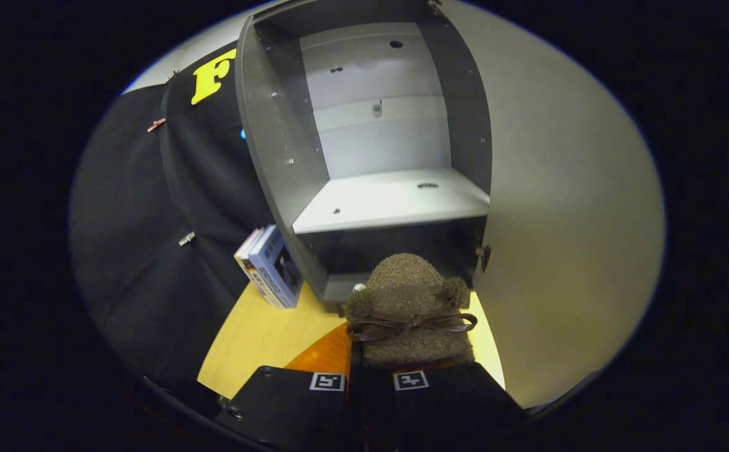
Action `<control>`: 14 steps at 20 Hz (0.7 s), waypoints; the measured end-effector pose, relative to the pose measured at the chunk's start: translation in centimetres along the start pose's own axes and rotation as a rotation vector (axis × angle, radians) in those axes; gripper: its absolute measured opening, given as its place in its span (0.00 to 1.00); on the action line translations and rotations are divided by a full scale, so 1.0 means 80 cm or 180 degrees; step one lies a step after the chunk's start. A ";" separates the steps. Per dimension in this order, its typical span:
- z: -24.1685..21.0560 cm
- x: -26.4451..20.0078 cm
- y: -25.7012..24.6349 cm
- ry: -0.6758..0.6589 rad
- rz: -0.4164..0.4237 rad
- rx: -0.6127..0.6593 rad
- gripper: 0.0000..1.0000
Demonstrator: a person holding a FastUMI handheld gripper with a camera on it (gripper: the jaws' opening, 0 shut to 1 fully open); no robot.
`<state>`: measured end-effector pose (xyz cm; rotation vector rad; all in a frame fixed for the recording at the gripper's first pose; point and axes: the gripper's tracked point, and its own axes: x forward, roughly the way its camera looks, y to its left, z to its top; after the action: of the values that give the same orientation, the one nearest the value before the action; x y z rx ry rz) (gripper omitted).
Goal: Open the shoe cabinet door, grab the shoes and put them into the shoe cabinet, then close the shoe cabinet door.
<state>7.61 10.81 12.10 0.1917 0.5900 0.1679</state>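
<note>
While the shoe cabinet stands open on the far side of the wooden table, its pale door is swung out to the right and takes up most of that side. Inside, a light shelf sits at mid height with a darker, lower compartment beneath it. To the left, a few books lean against the cabinet's outer wall.

The brown shoe, a fuzzy slipper with pompoms and a thin ribbon bow, is held up just ahead of the gripper, near the mouth of the lower compartment. Both fingers look closed tight on its near end, one on either side of the heel rim. Its long axis runs near to far, along the fingers, and the rounded toe points away toward the cabinet.

The chief risk, as I judge it, is the toe catching the front edge of the shelf or the cabinet's bottom lip if the shoe goes in too high or too low. The door's hinge side is also close on the right, so a drift that way could bump it. The grip is on soft fabric at one end only, so the shoe may sag or twist loose.
</note>
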 end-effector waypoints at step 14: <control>0.207 0.172 -0.004 0.0025 -0.0182 0.0062 0.14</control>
<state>28.25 11.25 18.16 0.1928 0.6045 0.1076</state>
